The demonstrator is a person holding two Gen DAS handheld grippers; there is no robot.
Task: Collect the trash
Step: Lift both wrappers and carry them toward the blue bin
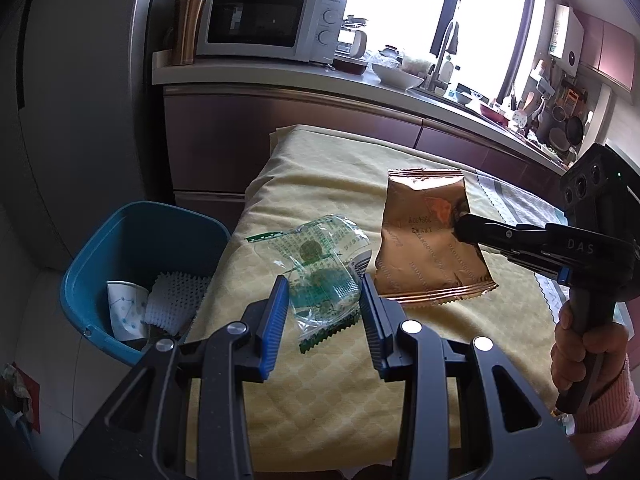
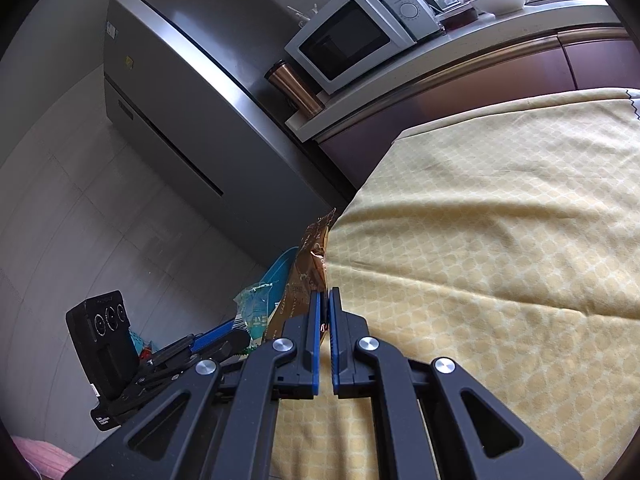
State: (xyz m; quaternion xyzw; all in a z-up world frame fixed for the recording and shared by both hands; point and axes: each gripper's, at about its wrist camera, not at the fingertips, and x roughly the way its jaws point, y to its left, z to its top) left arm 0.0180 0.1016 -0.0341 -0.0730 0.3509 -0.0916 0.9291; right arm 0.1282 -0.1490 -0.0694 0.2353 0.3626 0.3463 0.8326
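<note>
Copper foil packet [image 1: 428, 236] hangs over the yellow tablecloth [image 1: 320, 380], pinched in the closed right gripper [image 1: 460, 226]. Just left of the packet, the left gripper [image 1: 324, 300] grips a clear green wrapper [image 1: 320, 276], jaws partly open. Further left sits the blue bin [image 1: 132, 232].

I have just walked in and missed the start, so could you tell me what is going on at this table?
A person is clearing trash with a handheld gripper in each hand. The right gripper is shut on a copper foil packet, held up above the yellow tablecloth. The left gripper has a crumpled clear and green wrapper between its fingers. A blue bin beside the table already holds a paper cup and white foam netting.
</note>
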